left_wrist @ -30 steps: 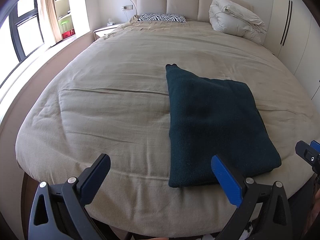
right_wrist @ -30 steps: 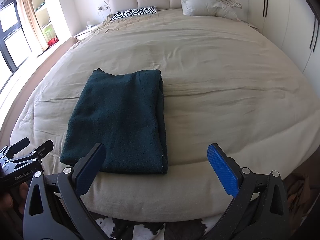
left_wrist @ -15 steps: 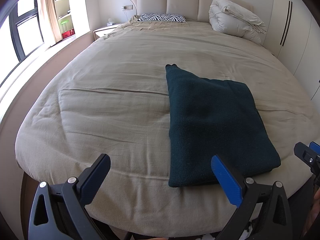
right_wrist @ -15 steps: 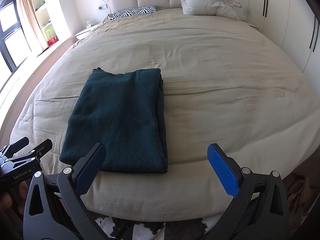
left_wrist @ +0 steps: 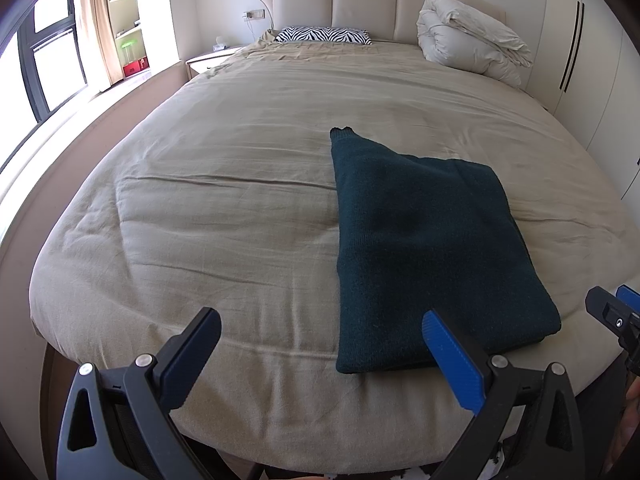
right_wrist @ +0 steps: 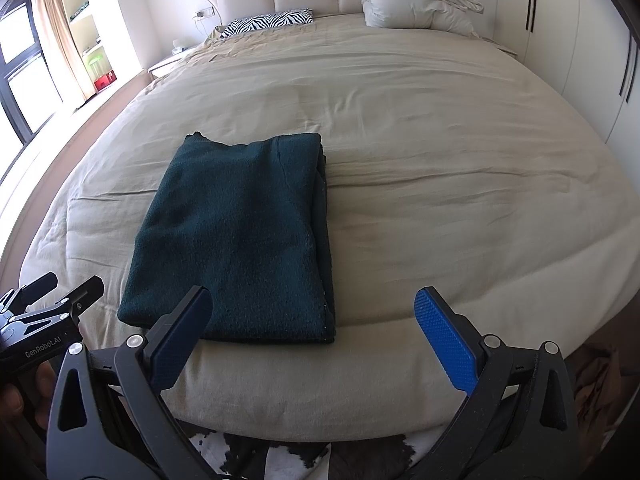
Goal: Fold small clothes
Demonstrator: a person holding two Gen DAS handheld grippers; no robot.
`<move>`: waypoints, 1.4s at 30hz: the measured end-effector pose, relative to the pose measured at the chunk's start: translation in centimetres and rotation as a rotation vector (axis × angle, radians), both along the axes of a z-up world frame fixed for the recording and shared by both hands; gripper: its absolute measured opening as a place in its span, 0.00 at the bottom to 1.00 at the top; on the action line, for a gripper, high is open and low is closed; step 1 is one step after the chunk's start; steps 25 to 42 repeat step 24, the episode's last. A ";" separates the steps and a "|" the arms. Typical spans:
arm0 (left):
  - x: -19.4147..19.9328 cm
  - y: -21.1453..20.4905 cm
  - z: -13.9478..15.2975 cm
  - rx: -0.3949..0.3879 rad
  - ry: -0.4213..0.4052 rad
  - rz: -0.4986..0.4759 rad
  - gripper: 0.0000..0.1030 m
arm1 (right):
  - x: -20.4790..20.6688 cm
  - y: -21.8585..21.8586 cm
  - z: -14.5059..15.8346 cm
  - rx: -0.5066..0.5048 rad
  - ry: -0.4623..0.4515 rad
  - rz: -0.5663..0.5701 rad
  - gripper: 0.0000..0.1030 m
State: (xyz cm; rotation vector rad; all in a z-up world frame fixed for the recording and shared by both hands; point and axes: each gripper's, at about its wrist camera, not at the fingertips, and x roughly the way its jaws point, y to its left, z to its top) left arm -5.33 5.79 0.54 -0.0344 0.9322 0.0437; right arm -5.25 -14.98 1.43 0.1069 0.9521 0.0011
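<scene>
A dark green knit garment [left_wrist: 428,248] lies folded into a flat rectangle on the beige bed [left_wrist: 224,216], near its foot edge. It also shows in the right wrist view [right_wrist: 240,240]. My left gripper [left_wrist: 320,344] is open and empty, held off the foot of the bed to the garment's left. My right gripper [right_wrist: 312,328] is open and empty, held off the foot edge just right of the garment. Each gripper shows at the edge of the other's view: the right one [left_wrist: 616,316] and the left one [right_wrist: 52,300].
A zebra-print pillow [left_wrist: 324,35] and a folded white duvet [left_wrist: 468,40] lie at the padded headboard [left_wrist: 360,0]. A nightstand [left_wrist: 212,58] and windows are on the left, white wardrobes [left_wrist: 592,60] on the right. A cowhide rug [right_wrist: 300,456] lies below the bed's foot.
Both grippers stay open and nearly still. The views drift only slightly; the garment has not moved.
</scene>
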 end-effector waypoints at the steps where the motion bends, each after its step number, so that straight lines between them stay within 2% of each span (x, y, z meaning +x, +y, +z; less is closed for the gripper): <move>1: 0.0 0.0 0.0 0.000 0.000 0.000 1.00 | 0.0 0.0 0.0 0.000 0.000 0.000 1.00; 42: -0.1 -0.1 -0.3 -0.008 0.008 -0.005 1.00 | -0.1 0.0 -0.3 0.000 0.005 -0.001 1.00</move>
